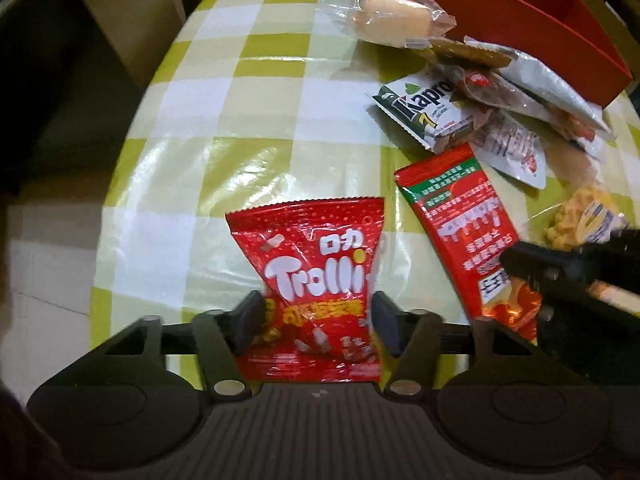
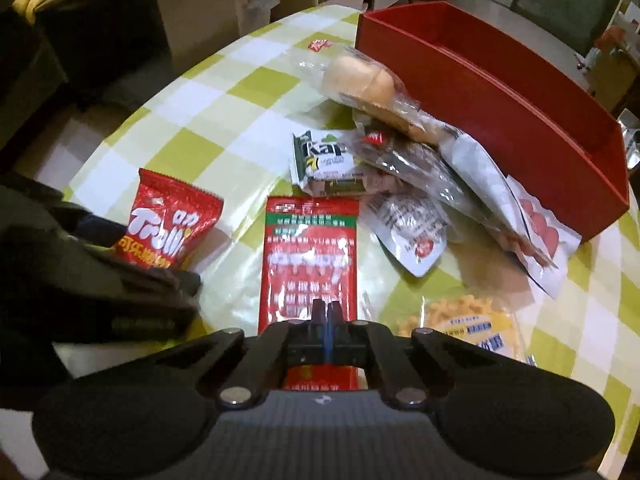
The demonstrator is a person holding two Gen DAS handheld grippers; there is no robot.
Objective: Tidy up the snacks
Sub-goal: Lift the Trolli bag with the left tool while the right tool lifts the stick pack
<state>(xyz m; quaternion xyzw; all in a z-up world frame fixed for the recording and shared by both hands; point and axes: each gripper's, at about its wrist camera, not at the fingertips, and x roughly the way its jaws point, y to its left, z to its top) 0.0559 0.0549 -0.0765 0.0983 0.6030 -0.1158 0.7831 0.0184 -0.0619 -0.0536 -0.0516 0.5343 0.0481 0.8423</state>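
A red Trolli bag (image 1: 316, 280) lies on the checked table between the fingers of my left gripper (image 1: 318, 320), whose jaws press its two sides. It also shows in the right wrist view (image 2: 168, 228). My right gripper (image 2: 326, 312) is shut on the near end of a long red and green snack packet (image 2: 310, 256), seen too in the left wrist view (image 1: 468, 232). A red box (image 2: 520, 120) stands at the back right, its inside bare where visible.
A pile of snacks lies beside the box: a wrapped bun (image 2: 360, 80), a Kapro wafer pack (image 2: 324, 160), clear and white packets (image 2: 412, 228), and a yellow snack bag (image 2: 468, 320). The table edge (image 1: 132, 184) curves on the left.
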